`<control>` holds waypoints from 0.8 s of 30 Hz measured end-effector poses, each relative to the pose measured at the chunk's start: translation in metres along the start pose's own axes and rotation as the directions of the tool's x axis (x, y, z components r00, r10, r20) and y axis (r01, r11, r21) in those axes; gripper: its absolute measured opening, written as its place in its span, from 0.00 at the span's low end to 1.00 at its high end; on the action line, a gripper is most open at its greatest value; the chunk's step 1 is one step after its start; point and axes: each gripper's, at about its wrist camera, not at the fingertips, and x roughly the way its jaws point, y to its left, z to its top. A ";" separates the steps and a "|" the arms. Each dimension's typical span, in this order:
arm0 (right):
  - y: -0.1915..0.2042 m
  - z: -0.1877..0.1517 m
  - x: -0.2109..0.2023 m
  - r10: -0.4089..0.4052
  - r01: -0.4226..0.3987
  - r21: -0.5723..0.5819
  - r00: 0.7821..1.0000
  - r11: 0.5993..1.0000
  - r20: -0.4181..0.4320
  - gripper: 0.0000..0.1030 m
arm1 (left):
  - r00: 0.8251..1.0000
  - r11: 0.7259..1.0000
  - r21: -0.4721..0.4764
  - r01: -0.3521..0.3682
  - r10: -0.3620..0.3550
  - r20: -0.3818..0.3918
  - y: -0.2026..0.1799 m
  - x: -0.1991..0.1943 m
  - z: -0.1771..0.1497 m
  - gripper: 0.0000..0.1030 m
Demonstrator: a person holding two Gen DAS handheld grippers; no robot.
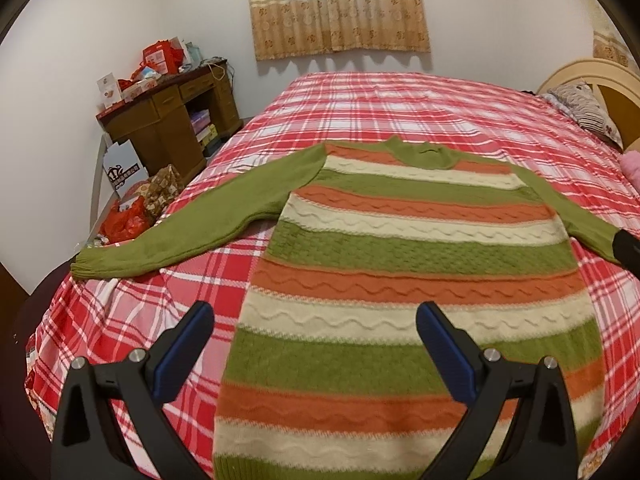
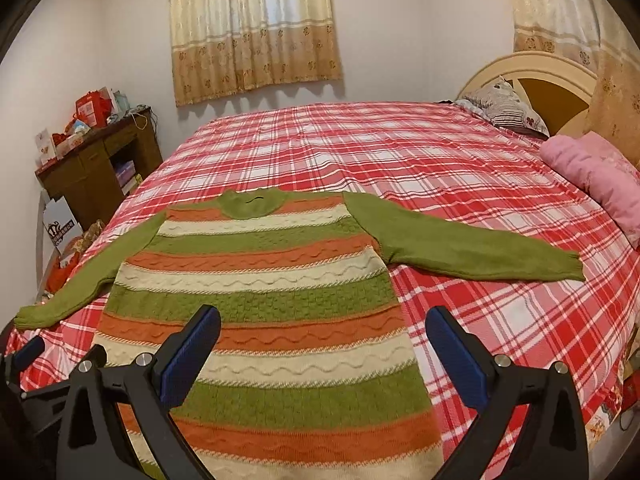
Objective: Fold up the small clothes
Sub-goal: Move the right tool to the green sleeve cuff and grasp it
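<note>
A small knitted sweater [image 1: 404,248] [image 2: 276,280] with green, orange and cream stripes lies flat on the red plaid bed, collar away from me, hem towards me. Both green sleeves are spread out sideways, the left sleeve [image 1: 192,220] reaching the bed's left edge, the right sleeve [image 2: 472,244] stretched over the plaid. My left gripper [image 1: 316,320] hovers open above the lower left part of the sweater, nothing between its fingers. My right gripper [image 2: 324,324] is open too, above the sweater's lower right edge. A tip of the left gripper [image 2: 30,350] shows in the right wrist view.
The bed cover [image 2: 400,152] extends far beyond the sweater. A pink pillow [image 2: 596,176] and a striped pillow [image 2: 508,112] lie by the headboard at right. A brown desk [image 1: 176,120] with boxes and bags [image 1: 128,220] on the floor stand left of the bed.
</note>
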 end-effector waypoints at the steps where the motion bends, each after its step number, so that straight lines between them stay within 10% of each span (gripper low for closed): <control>1: 0.003 0.001 0.004 -0.001 0.001 -0.005 1.000 1.000 -0.004 0.99 | 1.000 1.000 0.001 -0.005 0.006 -0.003 0.000 0.003 0.002 1.00; 24: 0.013 0.018 0.057 -0.037 0.034 -0.030 0.996 0.999 -0.080 0.99 | 0.998 1.000 -0.004 -0.004 0.004 -0.070 -0.007 0.046 0.026 1.00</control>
